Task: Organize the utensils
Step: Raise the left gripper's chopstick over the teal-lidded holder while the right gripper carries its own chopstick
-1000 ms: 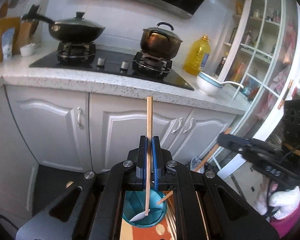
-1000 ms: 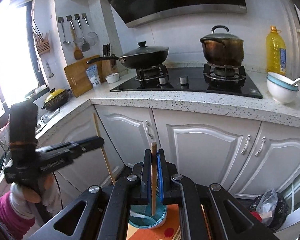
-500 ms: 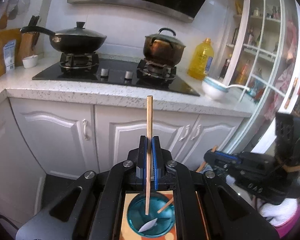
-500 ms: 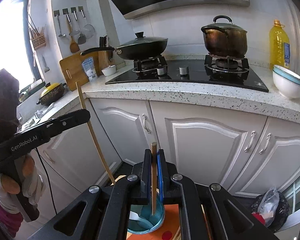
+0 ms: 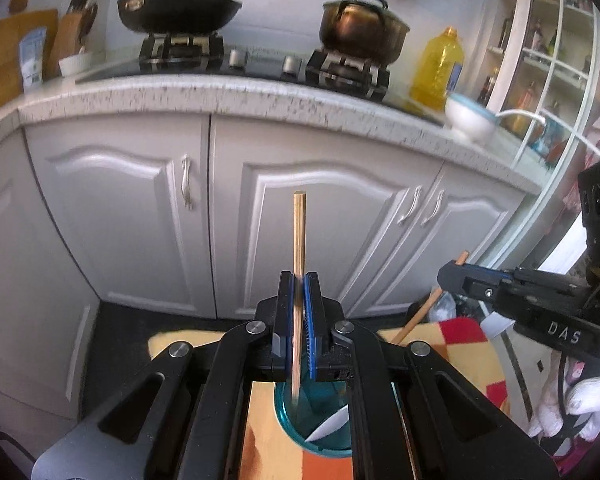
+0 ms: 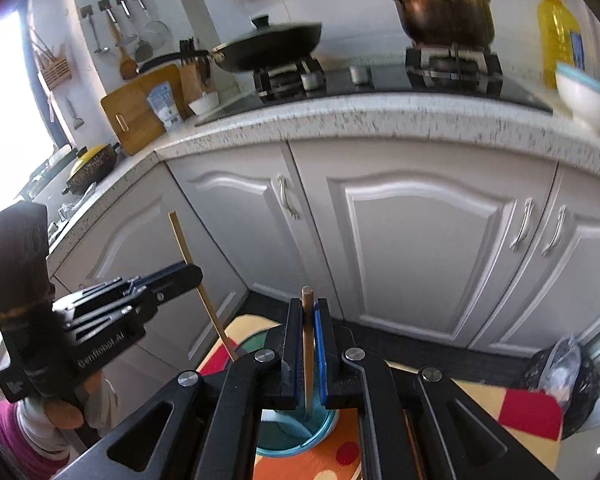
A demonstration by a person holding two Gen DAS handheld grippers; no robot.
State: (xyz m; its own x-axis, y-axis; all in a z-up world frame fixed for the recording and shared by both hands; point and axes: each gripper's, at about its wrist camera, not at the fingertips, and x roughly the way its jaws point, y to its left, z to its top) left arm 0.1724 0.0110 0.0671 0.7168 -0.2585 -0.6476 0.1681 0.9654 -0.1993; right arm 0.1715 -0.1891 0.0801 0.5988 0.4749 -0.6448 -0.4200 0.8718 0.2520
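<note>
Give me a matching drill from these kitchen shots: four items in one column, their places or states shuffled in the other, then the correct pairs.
Items:
1. black wok
2. light chopstick
3. yellow oil bottle
4. teal cup

Places or states:
A. below both grippers, on the patterned mat
B. on the counter, right of the stove
C. lidded, on the left burner
D. clamped upright in the left gripper

Pairs: 1-C, 2-D, 3-B, 4-A
</note>
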